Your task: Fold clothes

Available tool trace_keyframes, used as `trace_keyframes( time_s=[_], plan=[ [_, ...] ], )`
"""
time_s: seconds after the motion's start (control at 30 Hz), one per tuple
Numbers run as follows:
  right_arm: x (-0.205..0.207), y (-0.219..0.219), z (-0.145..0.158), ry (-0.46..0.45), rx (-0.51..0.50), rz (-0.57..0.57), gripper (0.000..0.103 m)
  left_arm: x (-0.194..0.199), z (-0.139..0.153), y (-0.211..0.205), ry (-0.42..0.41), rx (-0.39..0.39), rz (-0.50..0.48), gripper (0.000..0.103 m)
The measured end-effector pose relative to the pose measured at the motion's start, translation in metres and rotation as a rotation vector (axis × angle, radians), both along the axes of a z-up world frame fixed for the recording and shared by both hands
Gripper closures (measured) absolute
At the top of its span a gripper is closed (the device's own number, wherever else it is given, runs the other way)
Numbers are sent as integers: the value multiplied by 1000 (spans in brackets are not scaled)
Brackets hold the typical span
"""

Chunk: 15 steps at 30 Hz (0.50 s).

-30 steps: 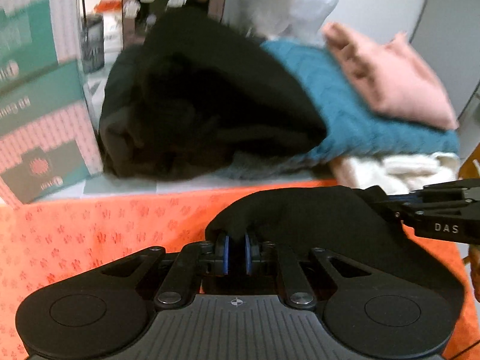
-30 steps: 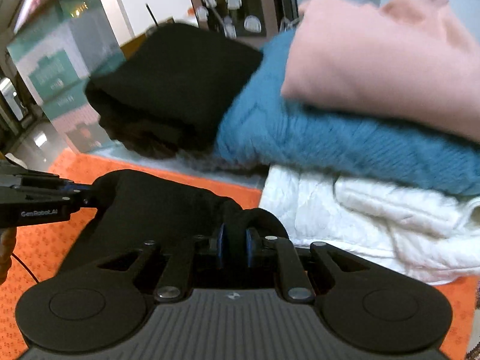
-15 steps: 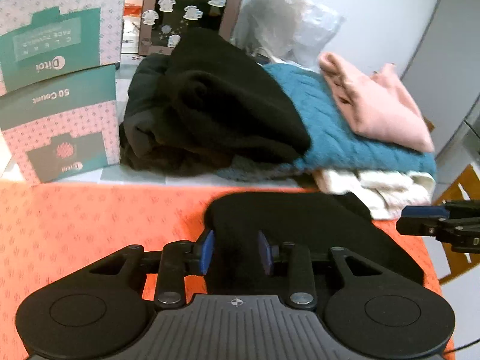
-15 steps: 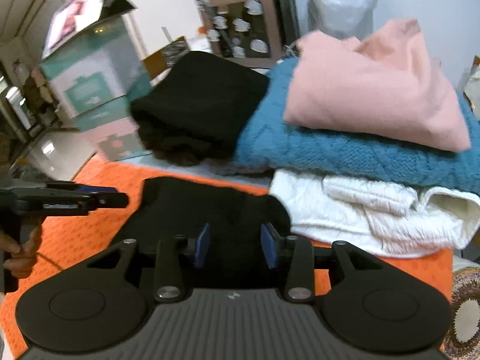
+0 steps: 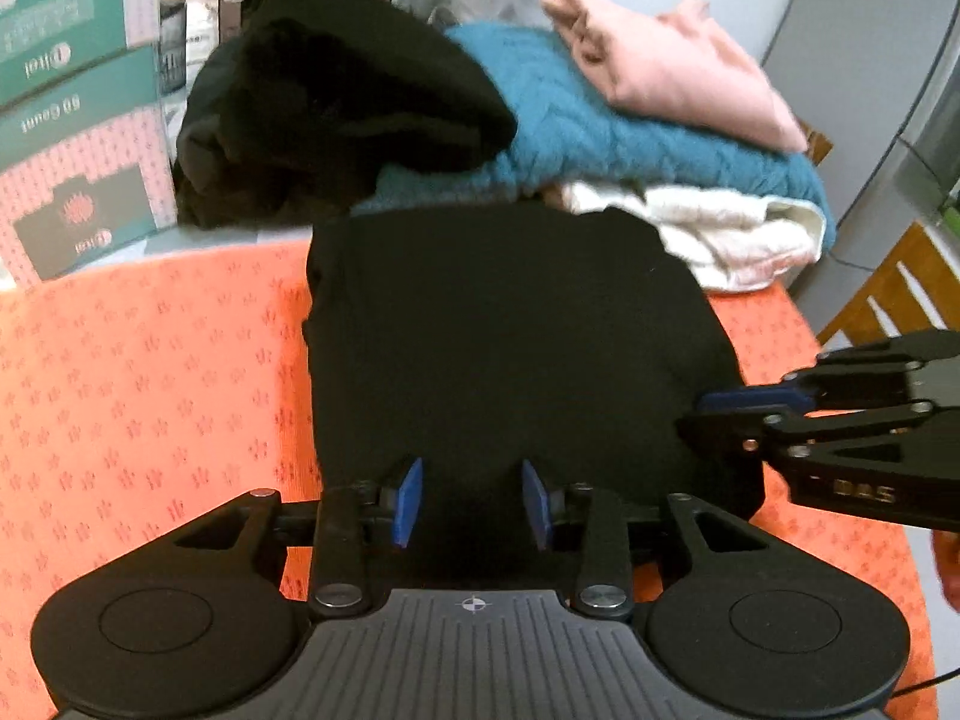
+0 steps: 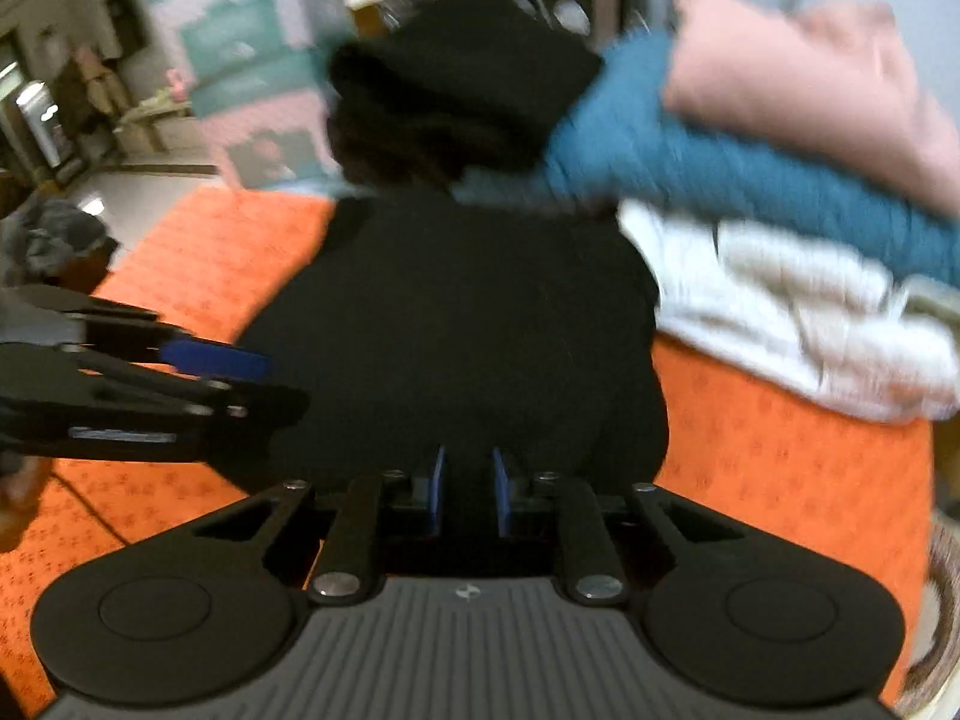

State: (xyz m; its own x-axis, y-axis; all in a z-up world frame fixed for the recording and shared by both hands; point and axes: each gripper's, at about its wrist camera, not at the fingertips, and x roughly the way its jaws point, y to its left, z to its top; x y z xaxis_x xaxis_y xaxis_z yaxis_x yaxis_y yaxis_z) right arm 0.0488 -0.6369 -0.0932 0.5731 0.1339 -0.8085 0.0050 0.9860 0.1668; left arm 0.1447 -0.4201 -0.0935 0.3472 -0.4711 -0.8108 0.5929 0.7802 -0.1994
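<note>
One folded black garment (image 5: 510, 348) lay flat on the orange cloth (image 5: 150, 372), in the middle of the left view. Behind it, at 12 o'clock, there were four more pieces of clothing: a black pile (image 5: 336, 102), a teal knit (image 5: 600, 132), a pink piece (image 5: 678, 66) on top of the teal one, and a white piece (image 5: 720, 228) under it. At 10 o'clock two printed boxes (image 5: 72, 138) stood one on the other.

The left gripper (image 5: 472, 501) pointed forward over the near edge of the garment. Its two blue pads (image 5: 409, 501) stood well apart and held nothing; the dark fabric was visible between them. The right gripper (image 5: 744, 411) came in from 3 o'clock in this view, its tip just beside the right edge of the garment; whether it touched the fabric I could not tell.

In the right view, which was blurred, the same garment (image 6: 456, 330) was in the middle. The right gripper (image 6: 468, 492) had its pads (image 6: 437, 489) only partly apart, with a narrow gap; if fabric was caught there I could not tell. The left gripper (image 6: 240, 372) entered from 9 o'clock, at the left edge of the garment. The white piece (image 6: 810, 324) at 2 o'clock lay touching the garment's far right corner.
</note>
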Motion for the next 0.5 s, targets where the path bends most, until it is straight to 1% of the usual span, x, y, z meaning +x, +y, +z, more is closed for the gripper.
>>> trace_keyframes(
  time_s=[0.03, 0.1, 0.17, 0.2, 0.23, 0.27, 0.33, 0.37, 0.4, 0.43, 0.5],
  plan=[
    [1, -3, -10, 16, 7, -17, 86, 1, -5, -1, 5, 11, 1, 60],
    [2, -9, -17, 26, 41, -40, 86, 2, -5, 3, 10, 2, 15, 58],
    [-1, -15, -10, 10, 74, -46, 86, 3, 0, 9, 13, -19, 36, 54],
    [-3, -18, -4, -3, 85, -45, 83, 2, 4, 14, 4, -38, 54, 46],
    [-5, -22, 2, -16, 98, -47, 75, 2, 9, 20, -4, -57, 71, 36],
    [-6, -27, 7, -28, 117, -55, 68, 3, 12, 25, -10, -73, 89, 32],
    [-8, -42, 14, -48, 151, -85, 31, 9, 12, 36, 6, -93, 121, 25],
    [-8, -49, 15, -56, 165, -102, 23, 13, 10, 39, 23, -100, 134, 22],
    [-8, -57, 17, -65, 178, -119, 12, 17, 7, 42, 46, -100, 147, 21],
    [-5, -64, 14, -58, 191, -130, 9, 22, 3, 44, 69, -100, 161, 21],
    [2, -77, 6, -35, 224, -145, 7, 28, -4, 47, 109, -104, 169, 21]
  ],
)
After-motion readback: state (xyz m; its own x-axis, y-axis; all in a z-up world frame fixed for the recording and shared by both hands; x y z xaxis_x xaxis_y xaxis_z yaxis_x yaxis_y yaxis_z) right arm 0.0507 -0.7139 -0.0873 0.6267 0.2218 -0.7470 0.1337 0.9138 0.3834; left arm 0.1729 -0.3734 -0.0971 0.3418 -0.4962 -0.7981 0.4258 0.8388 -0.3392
